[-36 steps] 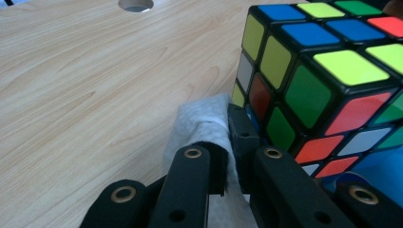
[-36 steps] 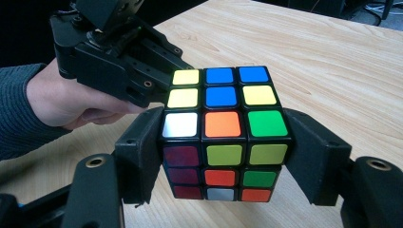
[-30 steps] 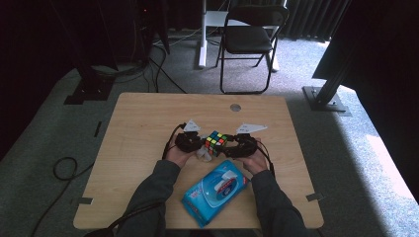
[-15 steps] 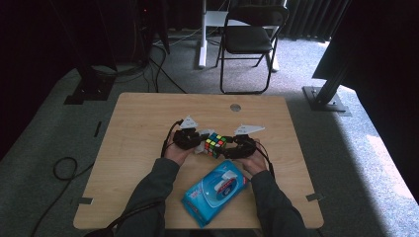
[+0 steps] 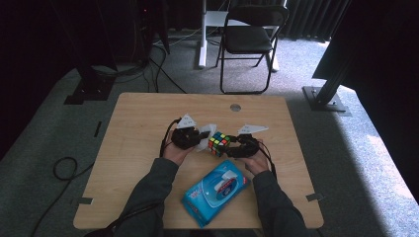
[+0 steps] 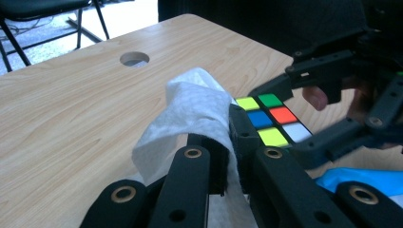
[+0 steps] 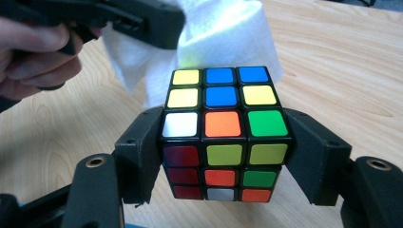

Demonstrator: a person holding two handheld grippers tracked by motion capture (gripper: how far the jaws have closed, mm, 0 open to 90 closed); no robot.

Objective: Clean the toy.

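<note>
Rubik's cube (image 5: 218, 143) sits between my two claws from above, over the wooden table (image 5: 138, 148). My left claw (image 6: 231, 156) pinches a white wipe (image 6: 190, 114) against it; my right claw (image 7: 223, 152) clamps its sides

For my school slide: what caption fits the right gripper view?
Right gripper clamps a scrambled puzzle cube while a white wipe touches it.
</note>
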